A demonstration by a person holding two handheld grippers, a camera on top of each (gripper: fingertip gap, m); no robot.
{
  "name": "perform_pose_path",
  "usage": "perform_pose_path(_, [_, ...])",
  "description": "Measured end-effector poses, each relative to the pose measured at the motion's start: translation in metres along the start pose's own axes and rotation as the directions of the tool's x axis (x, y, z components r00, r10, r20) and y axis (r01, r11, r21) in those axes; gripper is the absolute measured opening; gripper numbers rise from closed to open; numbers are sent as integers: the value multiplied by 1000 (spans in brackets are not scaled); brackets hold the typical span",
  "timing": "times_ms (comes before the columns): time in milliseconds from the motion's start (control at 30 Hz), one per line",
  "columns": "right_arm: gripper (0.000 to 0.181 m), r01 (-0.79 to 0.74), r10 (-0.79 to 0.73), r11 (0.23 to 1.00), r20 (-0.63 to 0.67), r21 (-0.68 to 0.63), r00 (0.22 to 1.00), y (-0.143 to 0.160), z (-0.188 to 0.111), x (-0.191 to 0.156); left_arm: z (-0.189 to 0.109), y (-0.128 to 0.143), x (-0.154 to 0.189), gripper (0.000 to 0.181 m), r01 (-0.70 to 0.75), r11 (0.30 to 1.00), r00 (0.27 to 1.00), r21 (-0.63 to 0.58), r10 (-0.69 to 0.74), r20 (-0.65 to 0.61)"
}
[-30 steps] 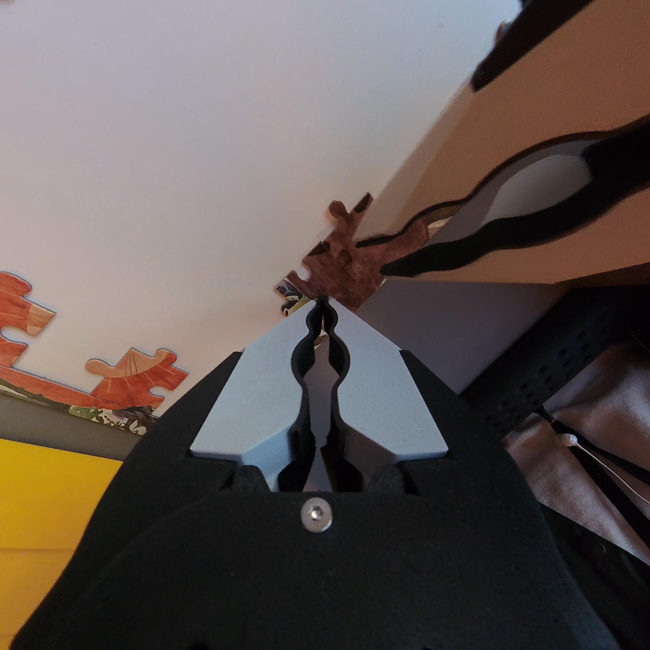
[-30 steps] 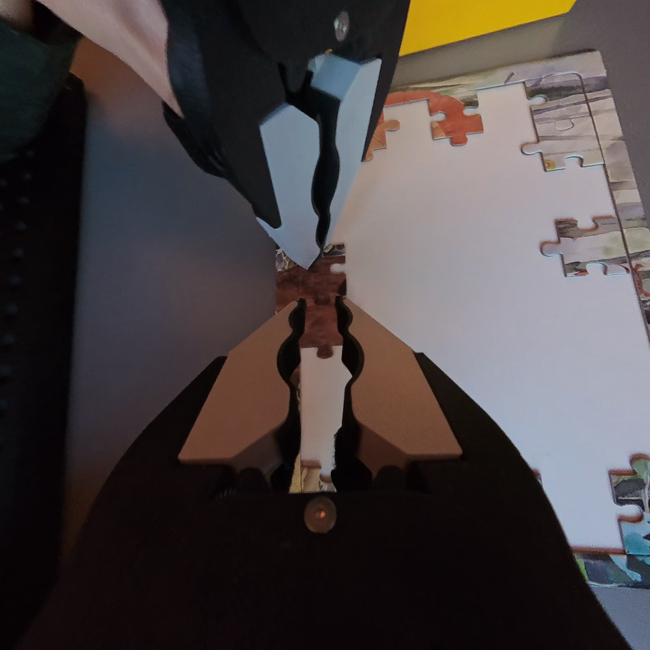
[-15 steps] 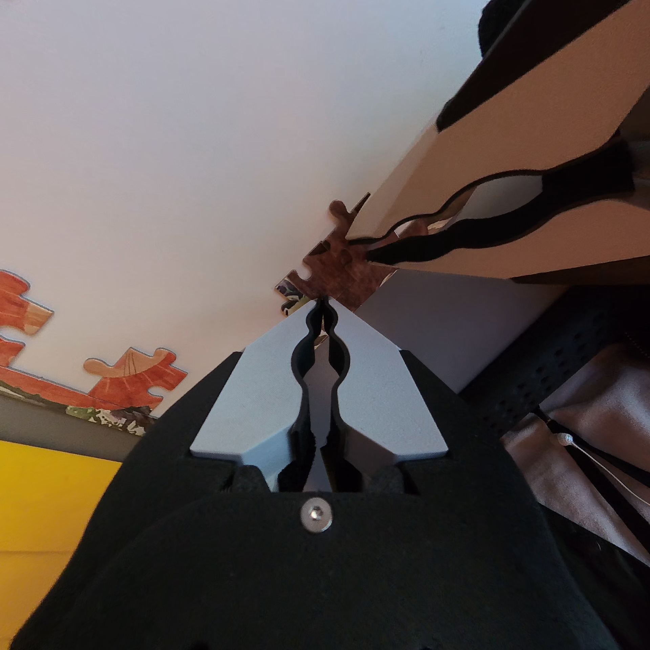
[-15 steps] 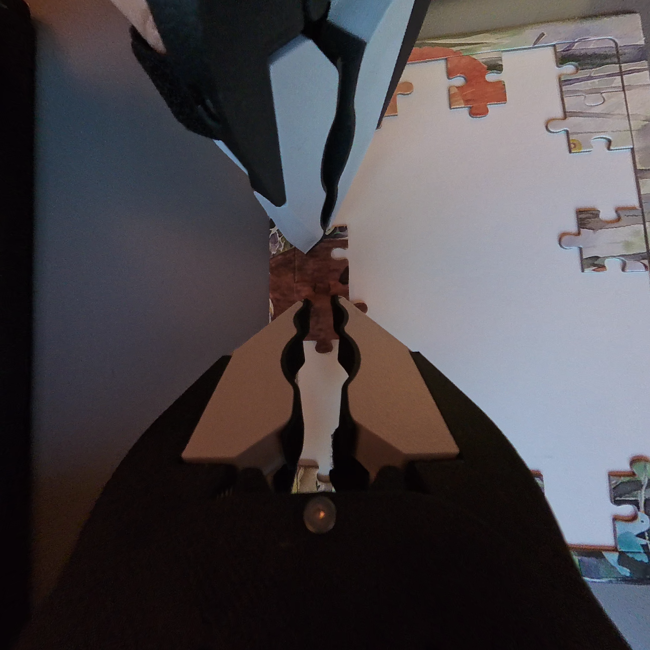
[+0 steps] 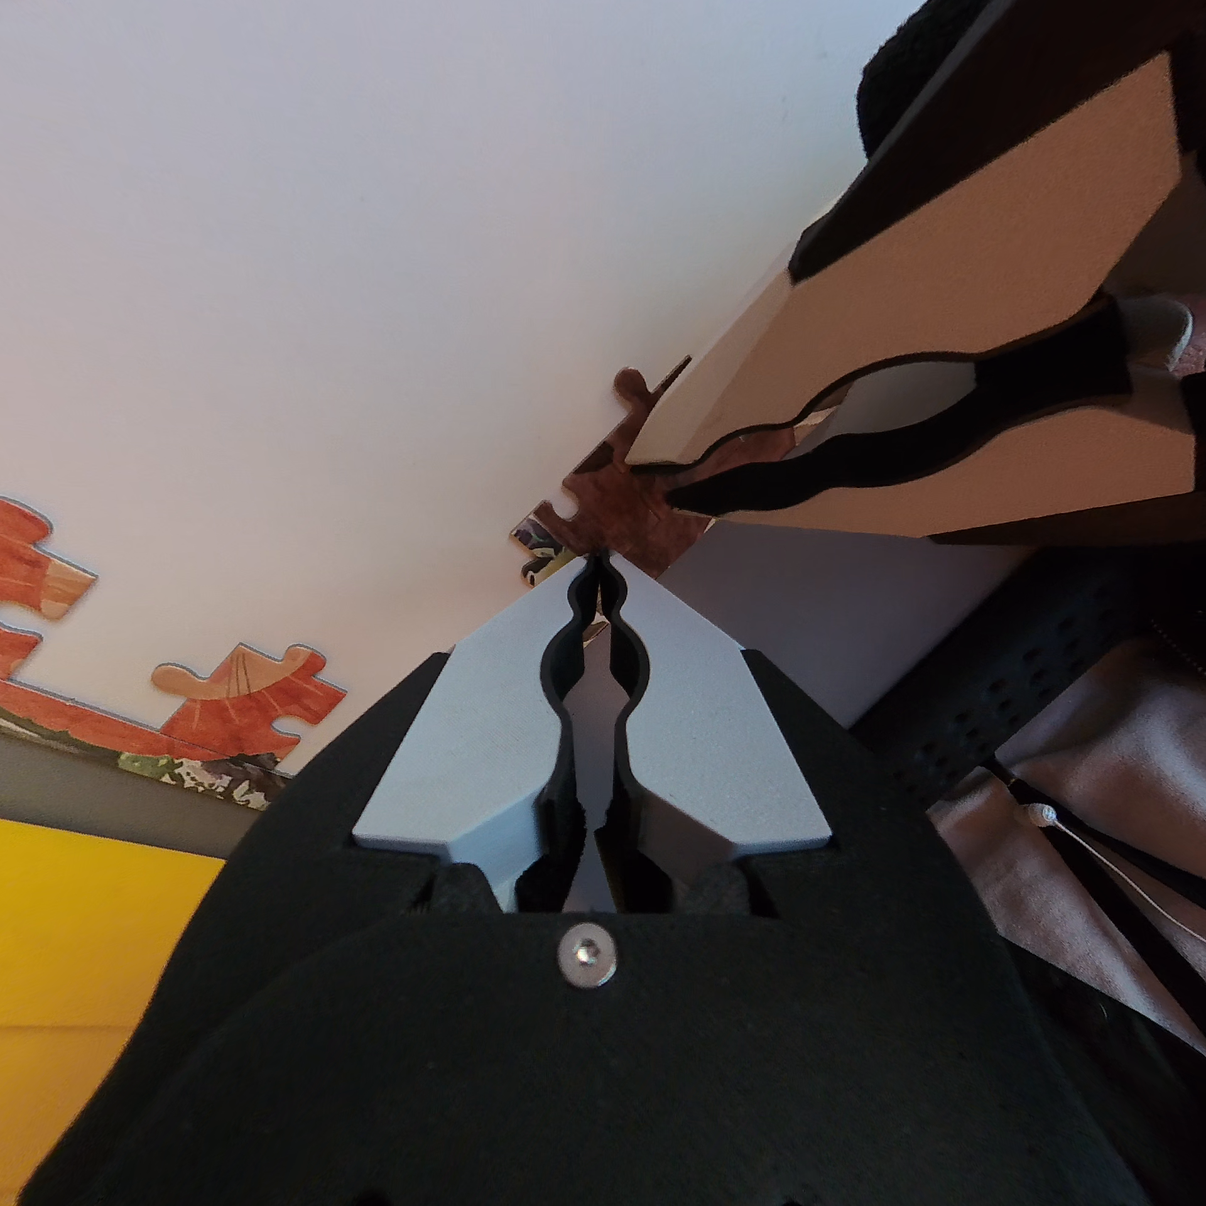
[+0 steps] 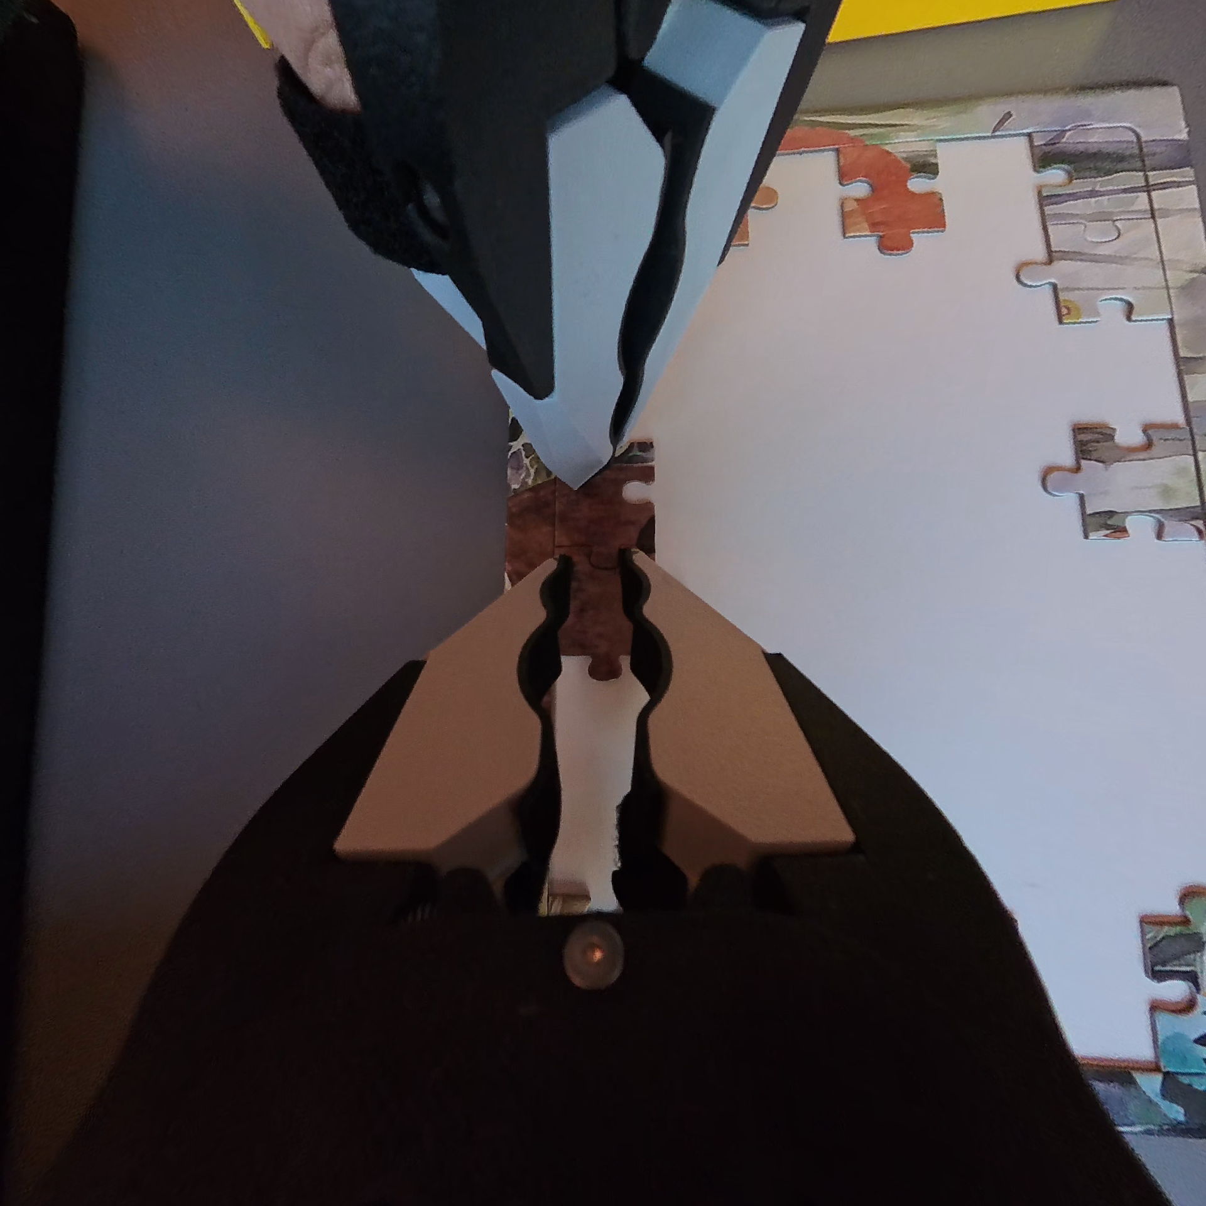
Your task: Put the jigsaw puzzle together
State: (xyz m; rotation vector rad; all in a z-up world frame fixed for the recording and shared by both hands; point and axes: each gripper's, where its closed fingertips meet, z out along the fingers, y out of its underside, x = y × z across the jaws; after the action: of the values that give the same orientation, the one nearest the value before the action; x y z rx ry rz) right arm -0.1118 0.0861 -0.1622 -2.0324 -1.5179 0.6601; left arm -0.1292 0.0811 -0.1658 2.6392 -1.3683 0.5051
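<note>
Our right gripper (image 6: 592,561) sits low over the brown piece (image 6: 590,620), jaws a narrow gap apart, straddling it; can't tell if they pinch it. Piece lies at the white board's (image 6: 848,522) left edge, butted against a seated brown piece (image 6: 587,519) just ahead. Opposite us, the left gripper (image 6: 597,470), tips nearly closed and empty, presses on that seated piece. Looks like seating step: next, push down and forward so the tab locks. Farther right, border pieces (image 6: 1109,261) already placed.
</note>
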Motion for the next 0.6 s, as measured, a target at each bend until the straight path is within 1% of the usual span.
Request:
perform_pose_path(167, [16,-14,14,1000,2,25,1000,-1,-5,3,0,0,0,0,0,1000,1000,1,0,0])
perform_pose_path(233, [16,-46,46,997,-2,67,999,-5,-13,8,0,0,0,0,1,1000,1000,1,-1,-2])
perform_pose_path(300, [16,-84,82,991,25,101,996,-8,-17,9,0,0,0,0,3,1000,1000,1,-3,-5])
perform_pose_path(367, [16,-88,85,993,36,79,996,-3,-14,8,0,0,0,0,4,1000,1000,2,-4,-6])
perform_pose_path(433, [17,-77,76,997,38,25,996,7,-7,7,0,0,0,0,5,1000,1000,2,-5,-8])
perform_pose_path(500, [16,-75,72,996,53,56,996,0,-10,5,0,0,0,0,8,1000,1000,3,-8,-12])
perform_pose_path(600, [15,-40,36,992,38,123,999,-13,-26,5,0,0,0,0,14,1000,1000,5,-14,-19])
